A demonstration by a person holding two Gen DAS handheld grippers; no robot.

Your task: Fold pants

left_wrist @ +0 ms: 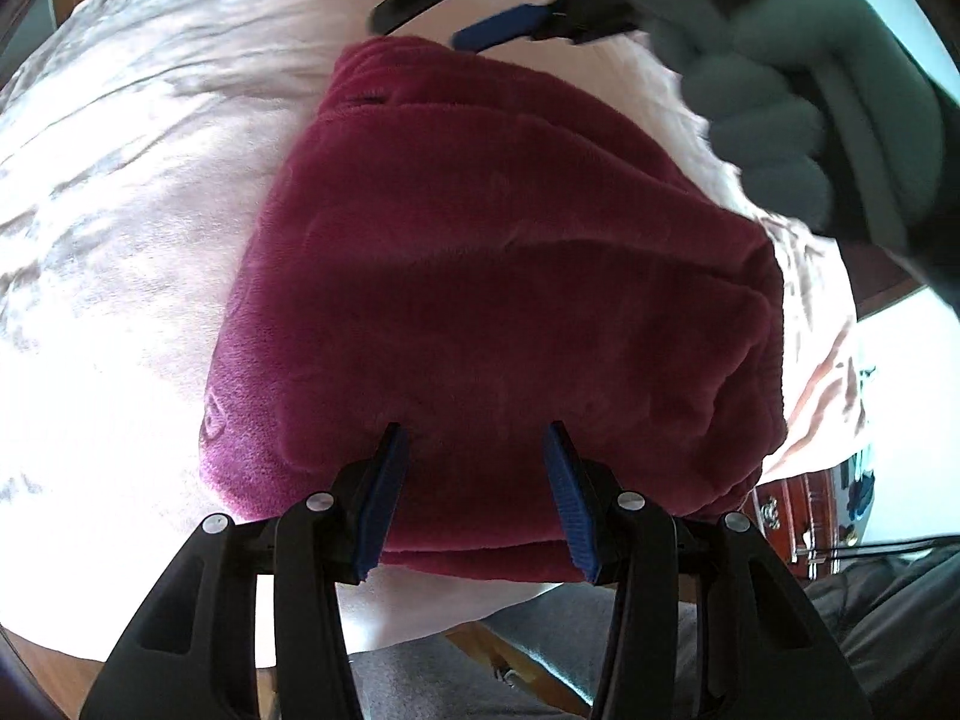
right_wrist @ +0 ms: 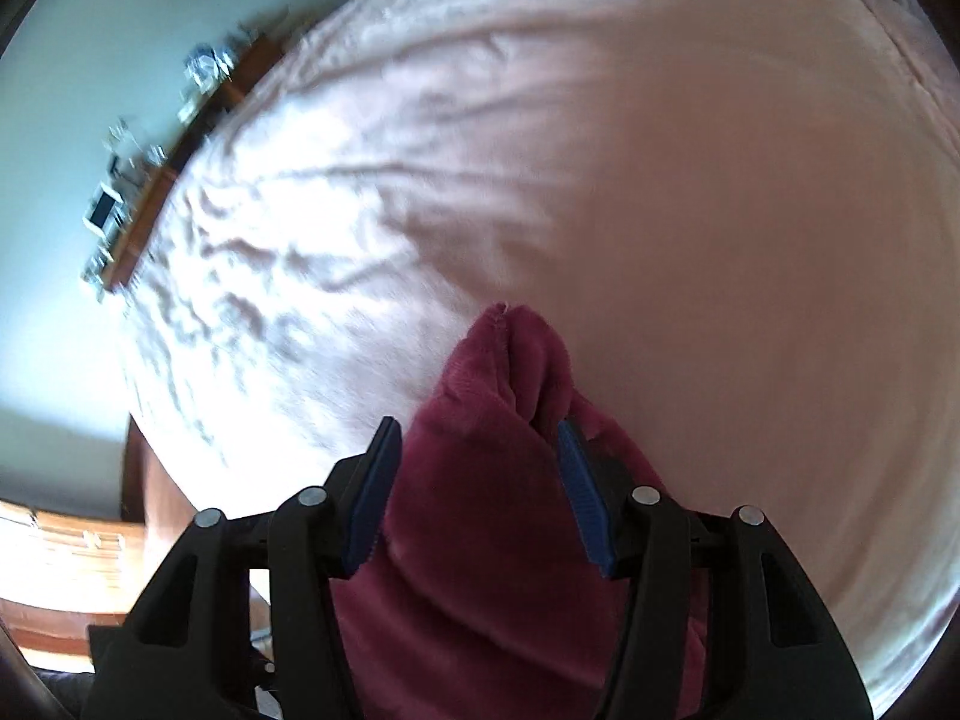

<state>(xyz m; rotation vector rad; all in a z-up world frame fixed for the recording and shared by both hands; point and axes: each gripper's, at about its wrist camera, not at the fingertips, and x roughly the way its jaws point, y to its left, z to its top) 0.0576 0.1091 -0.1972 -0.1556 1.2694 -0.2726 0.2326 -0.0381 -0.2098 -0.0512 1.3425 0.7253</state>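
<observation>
The pants point(left_wrist: 492, 276) are dark red fleece, folded into a thick bundle on the pink bed sheet point(left_wrist: 138, 180). My left gripper point(left_wrist: 477, 438) is open, its blue pads over the near edge of the bundle, with no cloth pinched. In the right wrist view, a bunched fold of the pants point(right_wrist: 498, 396) rises between the jaws of my right gripper point(right_wrist: 477, 429); the jaws stand wide apart and the cloth touches the right pad. The right gripper also shows in the left wrist view point(left_wrist: 510, 24), at the far end of the bundle, held by a grey-gloved hand point(left_wrist: 774, 96).
The pink sheet point(right_wrist: 660, 150) covers the whole bed. A wooden headboard shelf point(right_wrist: 180, 144) with small items runs along the bed's left edge. A red-brown dresser point(left_wrist: 804, 516) stands beside the bed. Grey trousers of the person point(left_wrist: 420, 678) are at the near edge.
</observation>
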